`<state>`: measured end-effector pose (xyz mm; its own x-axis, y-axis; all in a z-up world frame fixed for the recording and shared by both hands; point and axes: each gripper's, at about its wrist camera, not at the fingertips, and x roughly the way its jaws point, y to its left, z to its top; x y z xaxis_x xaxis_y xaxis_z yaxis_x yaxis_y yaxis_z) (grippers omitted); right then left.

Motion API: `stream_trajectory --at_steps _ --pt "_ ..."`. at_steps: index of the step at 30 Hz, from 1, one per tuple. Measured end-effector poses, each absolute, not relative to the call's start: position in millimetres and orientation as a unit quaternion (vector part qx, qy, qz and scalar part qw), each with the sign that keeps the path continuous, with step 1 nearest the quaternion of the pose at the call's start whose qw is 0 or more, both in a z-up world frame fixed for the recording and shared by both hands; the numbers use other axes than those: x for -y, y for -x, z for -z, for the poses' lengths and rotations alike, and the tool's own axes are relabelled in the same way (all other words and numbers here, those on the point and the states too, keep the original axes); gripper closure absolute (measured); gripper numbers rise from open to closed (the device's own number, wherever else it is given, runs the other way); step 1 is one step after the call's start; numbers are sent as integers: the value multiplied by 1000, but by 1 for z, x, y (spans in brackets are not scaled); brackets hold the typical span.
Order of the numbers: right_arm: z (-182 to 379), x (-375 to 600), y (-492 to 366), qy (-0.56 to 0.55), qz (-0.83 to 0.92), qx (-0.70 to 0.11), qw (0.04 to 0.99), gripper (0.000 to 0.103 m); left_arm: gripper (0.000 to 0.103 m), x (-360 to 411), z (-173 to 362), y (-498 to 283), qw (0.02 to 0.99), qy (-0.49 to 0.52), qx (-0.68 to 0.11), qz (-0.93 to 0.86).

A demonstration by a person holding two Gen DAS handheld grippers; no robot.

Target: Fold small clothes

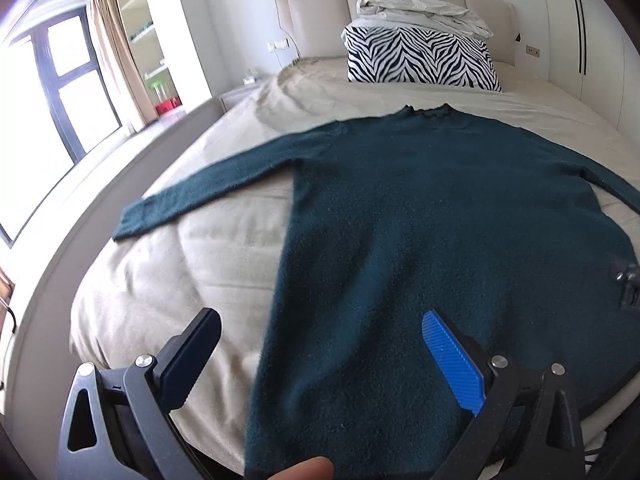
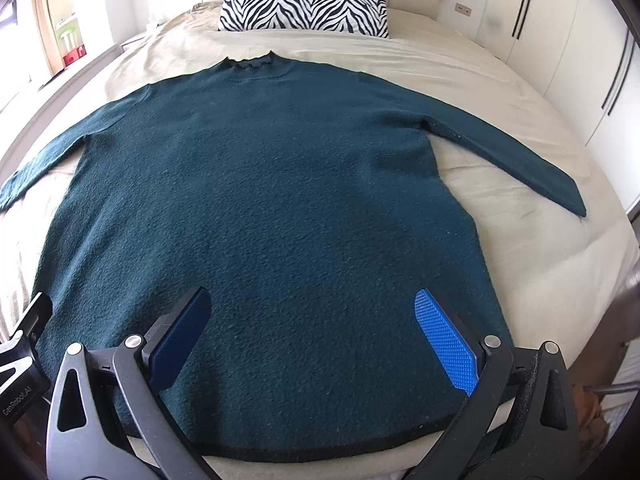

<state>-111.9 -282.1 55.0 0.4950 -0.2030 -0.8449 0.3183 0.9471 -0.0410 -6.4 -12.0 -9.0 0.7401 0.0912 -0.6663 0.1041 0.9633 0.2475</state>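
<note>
Sweater [image 2: 256,200]: dark teal, spread flat on the bed [image 2: 520,240], collar toward the pillow [image 2: 304,0], hem at the near edge.
Left gripper [image 1: 320,344]: fingers wide apart, holding nothing, over the sweater's left side edge; one finger above bare sheet, the blue-padded one above the knit.
Right gripper [image 2: 316,320]: fingers wide apart, empty, both above the lower body of the sweater just inside the hem.
Left view only: window [image 1: 60,100], curtain [image 1: 112,52], shelves [image 1: 148,32], left sleeve [image 1: 200,192] whole; a fingertip [image 1: 308,470] at the bottom edge.
Right view only: right sleeve [image 2: 520,156] to its cuff, the whole hem, wardrobe doors [image 2: 560,40]; the left gripper shows at the lower left.
Behind: bedding [image 1: 420,12] folded atop the zebra pillow, against the headboard [image 1: 312,24].
In the way: nothing lies on the sweater.
</note>
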Motion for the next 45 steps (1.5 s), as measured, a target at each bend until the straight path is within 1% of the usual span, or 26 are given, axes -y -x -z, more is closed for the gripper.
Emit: stream_trajectory --at_steps 3,5,8,10,13,16,18,19,21,22,24,25,26,27,28,29,30,31,34,38,41,45 --pt "-54 322 114 -89 168 -460 867 0 0 30 -2 14 937 -224 -265 -43" --pt "-52 369 115 -132 186 -443 867 0 0 37 -13 16 943 -249 -211 -60" --pt "-40 458 122 -229 216 -417 853 0 0 50 -29 19 948 -280 -126 -88" --pt "-28 521 134 -302 241 -389 836 0 0 58 -40 19 949 -289 -88 -84" --pt "-6 607 156 -408 272 -350 798 0 0 71 -56 12 952 -288 -65 -81" --pt "14 675 174 -490 286 -305 765 0 0 78 -69 -4 962 -250 -98 -41" --pt "18 710 181 -520 286 -272 758 0 0 81 -74 -18 969 -208 -131 37" --pt "19 724 182 -528 287 -261 756 0 0 83 -75 -28 967 -186 -160 69" --pt "21 750 182 -538 290 -242 753 0 0 86 -70 -46 961 -156 -214 80" --pt "23 761 182 -543 295 -234 751 1 0 89 -66 -50 959 -152 -226 77" --pt "26 784 180 -544 303 -226 749 7 0 95 -60 -55 957 -157 -233 65" --pt "26 791 178 -537 307 -229 751 17 0 97 -57 -58 958 -152 -236 64" --pt "27 799 174 -529 311 -236 753 30 0 95 -53 -61 957 -142 -242 67" --pt "28 804 169 -521 313 -245 756 38 0 95 -50 -66 956 -137 -250 70" --pt "30 804 164 -514 311 -255 758 56 0 94 -46 -72 954 -136 -260 68" --pt "30 800 158 -510 309 -266 758 72 0 93 -42 -79 951 -134 -271 67" --pt "29 798 150 -504 312 -275 757 75 0 90 -36 -88 947 -121 -290 69" --pt "24 798 146 -493 318 -278 761 76 0 82 -30 -96 941 -98 -313 78" --pt "-4 767 98 -443 312 -291 789 86 0 59 -13 -124 921 -5 -371 118" --pt "-55 706 14 -369 253 -309 840 86 1 41 9 -155 894 65 -418 150" --pt "-85 635 -58 -326 181 -323 870 86 1 29 16 -167 884 101 -425 165" --pt "-99 514 -141 -271 79 -353 892 86 1 0 23 -180 869 172 -428 182"
